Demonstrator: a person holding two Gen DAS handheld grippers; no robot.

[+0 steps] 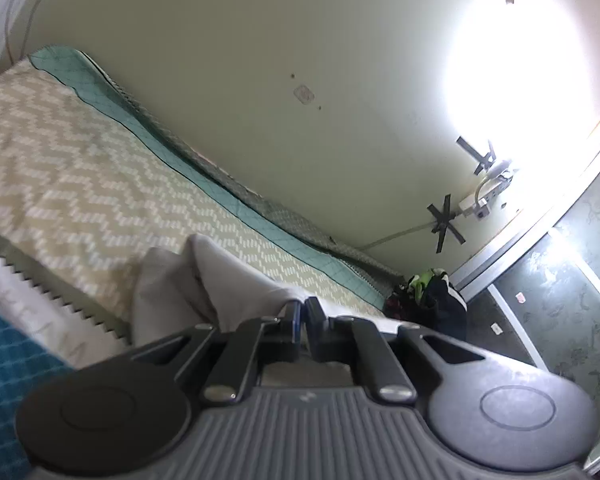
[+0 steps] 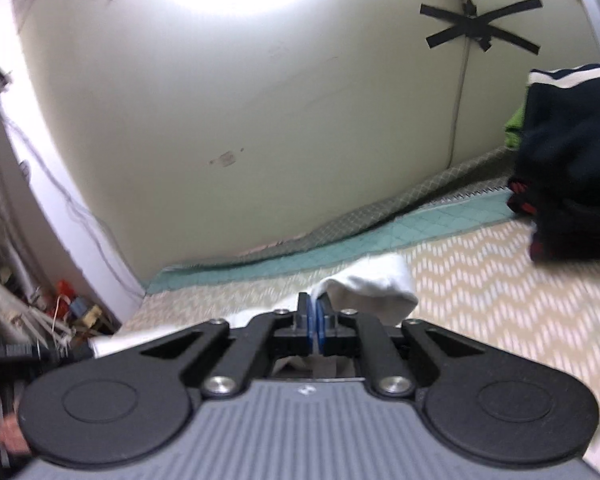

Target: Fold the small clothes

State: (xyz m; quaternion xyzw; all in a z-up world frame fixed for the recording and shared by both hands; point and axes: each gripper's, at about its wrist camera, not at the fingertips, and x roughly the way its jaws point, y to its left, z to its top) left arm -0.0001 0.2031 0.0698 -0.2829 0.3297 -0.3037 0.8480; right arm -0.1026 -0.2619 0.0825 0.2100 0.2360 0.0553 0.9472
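Note:
A small white garment [image 1: 204, 284] hangs bunched from my left gripper [image 1: 303, 307], whose fingers are shut on its edge above the bed. In the right wrist view the same white garment [image 2: 372, 280] is pinched by my right gripper [image 2: 313, 307], also shut, with the cloth folding over to the right of the fingers. Both grippers hold the garment lifted over the beige zigzag bedspread [image 1: 72, 184], which also shows in the right wrist view [image 2: 500, 280].
A pile of dark clothes with a green piece [image 2: 572, 168] lies on the bed at the right, also visible in the left wrist view [image 1: 432, 300]. A teal quilt edge [image 2: 340, 248] runs along the wall. Clutter [image 2: 64, 308] sits on the floor at the left.

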